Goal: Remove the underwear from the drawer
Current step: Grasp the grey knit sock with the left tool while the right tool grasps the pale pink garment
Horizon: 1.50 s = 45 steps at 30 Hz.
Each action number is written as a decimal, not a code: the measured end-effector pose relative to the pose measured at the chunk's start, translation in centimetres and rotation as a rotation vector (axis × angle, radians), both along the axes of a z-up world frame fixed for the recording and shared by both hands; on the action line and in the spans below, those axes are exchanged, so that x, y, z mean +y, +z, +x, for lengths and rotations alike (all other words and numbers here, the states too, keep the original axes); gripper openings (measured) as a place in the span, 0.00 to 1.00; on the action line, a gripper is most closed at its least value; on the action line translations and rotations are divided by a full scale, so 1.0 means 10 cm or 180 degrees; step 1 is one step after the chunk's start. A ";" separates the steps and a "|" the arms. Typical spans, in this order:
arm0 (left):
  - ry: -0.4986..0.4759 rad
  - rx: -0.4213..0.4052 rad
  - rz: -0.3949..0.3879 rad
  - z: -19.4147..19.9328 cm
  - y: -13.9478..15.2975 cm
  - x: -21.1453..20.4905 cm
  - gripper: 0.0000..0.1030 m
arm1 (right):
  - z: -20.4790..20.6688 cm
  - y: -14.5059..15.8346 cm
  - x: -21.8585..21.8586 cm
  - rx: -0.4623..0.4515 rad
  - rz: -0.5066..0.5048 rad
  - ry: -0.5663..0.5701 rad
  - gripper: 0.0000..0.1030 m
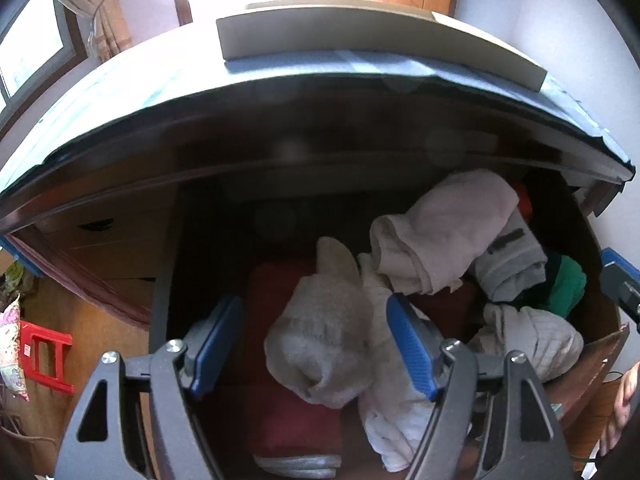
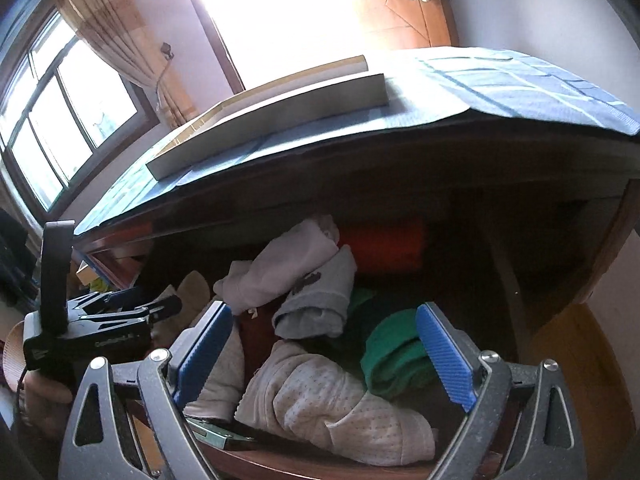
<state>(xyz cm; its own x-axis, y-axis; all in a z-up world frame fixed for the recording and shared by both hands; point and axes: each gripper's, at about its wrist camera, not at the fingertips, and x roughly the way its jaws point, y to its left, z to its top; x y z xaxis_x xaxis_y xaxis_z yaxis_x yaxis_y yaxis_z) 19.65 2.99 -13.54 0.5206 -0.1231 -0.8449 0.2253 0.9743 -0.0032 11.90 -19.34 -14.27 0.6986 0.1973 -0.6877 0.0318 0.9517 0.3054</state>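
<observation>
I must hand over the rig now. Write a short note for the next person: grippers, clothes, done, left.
Left gripper: open above the beige garment, not gripping it.
Right gripper: open, empty, over the dotted white garment and the green garment.
The drawer is open, and all the clothes lie inside.
Done: the drawer is opened.
Left: grip a piece of underwear and lift it out.

Right wrist view. Right gripper (image 2: 324,354), blue ribbed pads, jaws standing wide with nothing pressed between them, hangs above the open dark wooden drawer (image 2: 304,462). Below it: cream dotted knit garment (image 2: 332,404) at the front rim; folded green cloth (image 2: 394,354) just beside the right pad; grey rolled garment (image 2: 320,300) behind; pale pink folded cloth (image 2: 288,264) resting on it; orange-red fabric (image 2: 384,248) at the back. Left gripper (image 2: 160,308), black, at left edge, over the drawer's left part. Flat white box (image 2: 276,114) lies on the blue checked cloth (image 2: 520,84) covering the top.
</observation>
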 end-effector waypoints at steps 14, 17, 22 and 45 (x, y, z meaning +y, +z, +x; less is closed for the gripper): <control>0.0123 0.0150 0.0182 0.16 -0.16 -0.13 0.74 | 0.16 0.05 0.02 -0.0051 -0.0032 0.0026 0.92; 0.0116 0.0193 0.0228 0.19 -0.19 -0.18 0.74 | 0.16 0.03 0.05 -0.0039 -0.0056 0.0053 0.92; 0.0064 0.0313 0.0303 0.29 -0.25 -0.22 0.60 | 0.25 -0.02 0.07 0.0120 -0.0021 0.0085 0.92; 0.0315 -0.0249 -0.0600 0.09 -0.12 0.08 0.33 | 0.96 -0.60 0.31 0.1113 0.1536 -0.0248 0.75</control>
